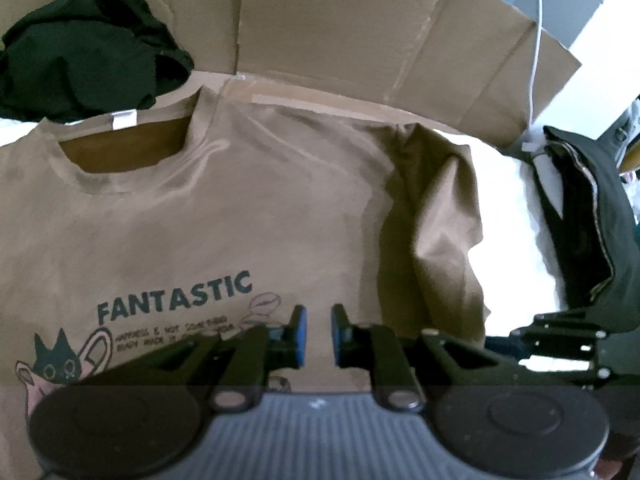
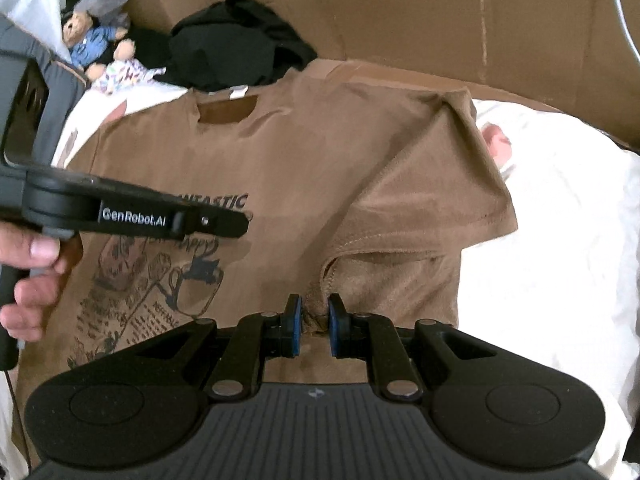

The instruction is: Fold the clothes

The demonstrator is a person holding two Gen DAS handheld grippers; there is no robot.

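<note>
- Looking down the left wrist view: brown t-shirt (image 1: 224, 208) spread face-up on the white bed sheet (image 1: 508, 216), collar toward the cardboard (image 1: 340, 28), one sleeve already flipped inward. Left tongs (image 1: 319, 334) nearly shut, holding nothing, hovering over the print.
- Switching to the right wrist view: right tongs (image 2: 314, 330) almost closed, folded sleeve hem (image 2: 380, 248) bunched right in the narrow gap; can't tell whether it's actually pinched.
- Risk: dragging that bunch, wrinkling the fold.
</note>
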